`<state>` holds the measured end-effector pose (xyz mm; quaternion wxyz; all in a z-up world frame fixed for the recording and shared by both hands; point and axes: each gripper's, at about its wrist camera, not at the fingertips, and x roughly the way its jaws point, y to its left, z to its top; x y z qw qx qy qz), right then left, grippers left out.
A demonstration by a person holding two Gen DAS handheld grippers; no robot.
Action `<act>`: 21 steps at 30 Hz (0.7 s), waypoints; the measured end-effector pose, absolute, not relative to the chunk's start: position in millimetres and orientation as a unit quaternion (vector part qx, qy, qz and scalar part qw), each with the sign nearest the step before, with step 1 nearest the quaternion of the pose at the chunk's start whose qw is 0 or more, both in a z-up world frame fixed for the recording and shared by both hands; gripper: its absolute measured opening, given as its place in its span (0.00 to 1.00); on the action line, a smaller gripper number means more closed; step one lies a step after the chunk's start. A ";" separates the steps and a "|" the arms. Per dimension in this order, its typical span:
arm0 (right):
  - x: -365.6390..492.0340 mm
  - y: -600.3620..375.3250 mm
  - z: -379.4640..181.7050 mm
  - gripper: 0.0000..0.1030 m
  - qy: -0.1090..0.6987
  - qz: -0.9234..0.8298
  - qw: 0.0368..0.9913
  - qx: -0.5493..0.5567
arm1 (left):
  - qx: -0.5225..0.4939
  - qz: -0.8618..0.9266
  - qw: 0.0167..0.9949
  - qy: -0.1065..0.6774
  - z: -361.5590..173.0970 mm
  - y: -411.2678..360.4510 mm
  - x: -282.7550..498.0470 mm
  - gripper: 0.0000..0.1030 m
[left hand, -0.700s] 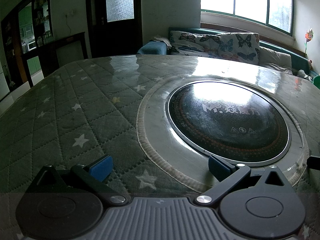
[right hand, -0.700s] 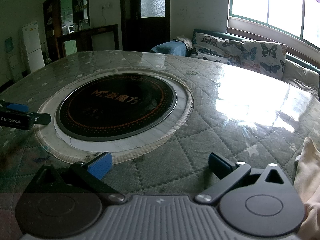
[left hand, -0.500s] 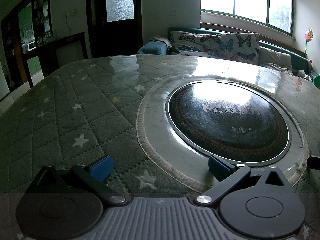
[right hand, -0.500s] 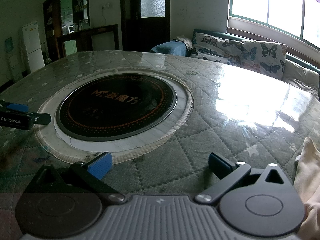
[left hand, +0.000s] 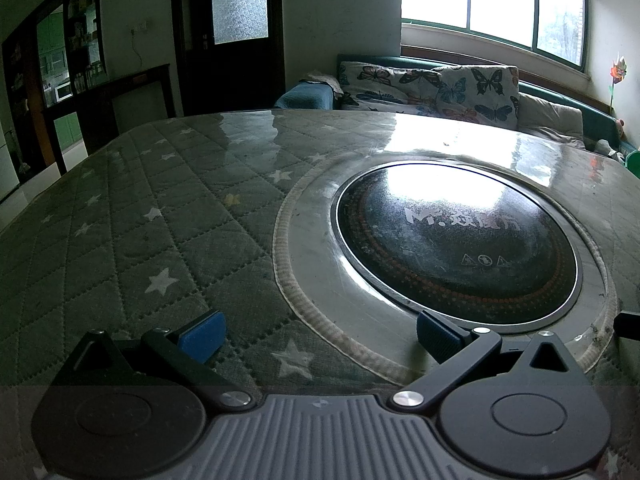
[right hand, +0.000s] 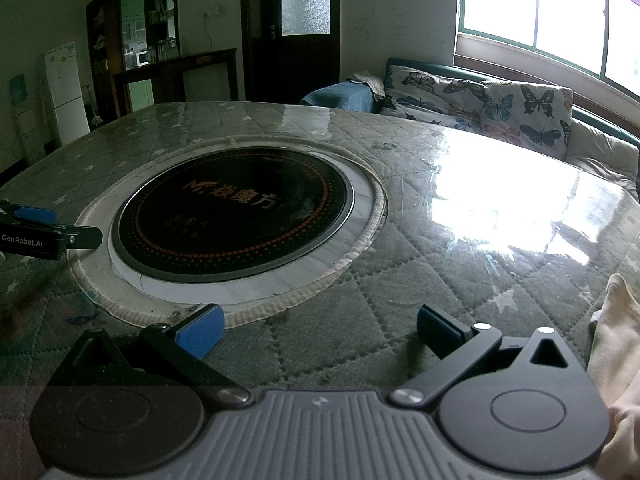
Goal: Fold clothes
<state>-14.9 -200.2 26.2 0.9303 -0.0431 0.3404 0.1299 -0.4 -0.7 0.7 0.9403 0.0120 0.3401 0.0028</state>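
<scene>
Cream cloth (right hand: 616, 344), the garment to fold, lies bunched at the right edge of the quilted table (right hand: 400, 320), just beside the right gripper (right hand: 318, 326). Both the right gripper and the left gripper (left hand: 320, 330) hang above the tabletop with jaws spread wide, grasping nothing. The round black cooktop (left hand: 456, 240) sunk in the table holds nothing.

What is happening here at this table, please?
A person holds two hand-held grippers over a table covered with a green quilted star-pattern cloth under clear plastic, around a round black induction cooktop. The left hand-held gripper and the right hand-held gripper are both wide open and hold nothing. A cream-coloured cloth garment lies at the table's right edge, beside the right gripper, not yet grasped. Folding has not begun.
</scene>
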 end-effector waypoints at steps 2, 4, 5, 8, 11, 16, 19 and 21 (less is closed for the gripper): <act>-14.9 -199.9 26.5 1.00 0.340 0.130 0.930 -0.043 | 0.012 0.003 0.940 0.340 0.8 -0.7 -0.5 1.00; -14.9 -199.6 26.6 1.00 0.340 0.130 0.930 -0.043 | 0.012 0.003 0.940 0.340 0.9 -0.7 -0.6 1.00; -14.9 -199.5 26.7 1.00 0.340 0.130 0.930 -0.043 | 0.012 0.003 0.940 0.340 1.0 -0.7 -0.7 1.00; -14.9 -199.2 26.9 1.00 0.340 0.130 0.930 -0.043 | 0.012 0.003 0.940 0.340 1.2 -0.7 -0.9 1.00; -14.0 -198.9 26.5 1.00 0.340 0.130 0.930 -0.043 | 0.012 0.003 0.940 0.340 1.3 -0.7 -1.0 1.00; -12.8 -198.5 26.0 1.00 0.341 0.130 0.930 -0.044 | 0.012 0.003 0.940 0.340 1.4 -0.8 -1.0 1.00; -15.5 -197.3 29.0 1.00 0.341 0.130 0.930 -0.044 | 0.012 0.003 0.940 0.340 1.5 -0.8 -1.1 1.00; -14.0 -197.7 27.8 1.00 0.341 0.130 0.930 -0.043 | 0.012 0.003 0.940 0.340 1.5 -0.8 -1.1 1.00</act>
